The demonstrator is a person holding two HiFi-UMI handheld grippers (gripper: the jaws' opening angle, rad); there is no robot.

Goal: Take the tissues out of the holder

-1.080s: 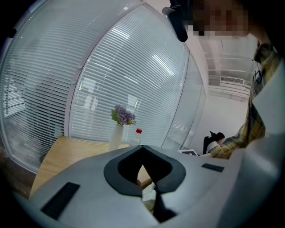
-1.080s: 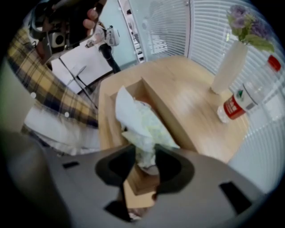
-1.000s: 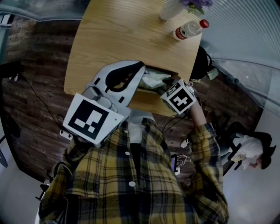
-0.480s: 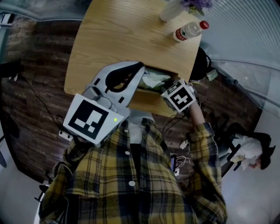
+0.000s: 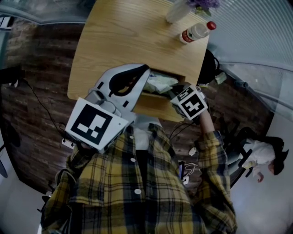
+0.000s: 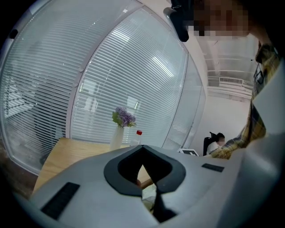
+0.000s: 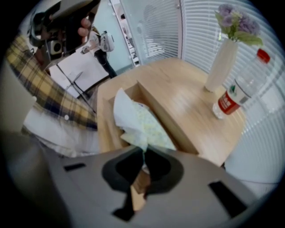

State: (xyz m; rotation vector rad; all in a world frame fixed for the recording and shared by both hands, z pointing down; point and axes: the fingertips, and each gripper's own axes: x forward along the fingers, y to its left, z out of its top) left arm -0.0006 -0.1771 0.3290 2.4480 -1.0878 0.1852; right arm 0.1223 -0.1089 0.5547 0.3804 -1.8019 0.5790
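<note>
The wooden table (image 5: 114, 36) is offering broad open wood to the left and far side, a white vase (image 5: 176, 11) and a red-capped bottle (image 5: 196, 31) standing by its far right edge. The wooden tissue holder (image 5: 153, 101) is sitting at the near edge. The left hand-held gripper (image 6: 142, 146), jaws pressed together and empty, is hovering beside the holder, while the right hand-held gripper (image 7: 144, 150), its jaws having just been closing, is pinching the tissues (image 7: 133, 120) sticking up from it.

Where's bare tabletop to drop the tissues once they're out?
Free: left and middle of the table, from the holder back to the far edge. Crowded: far-right corner with vase and bottle; near edge around holder and tissues.
</note>
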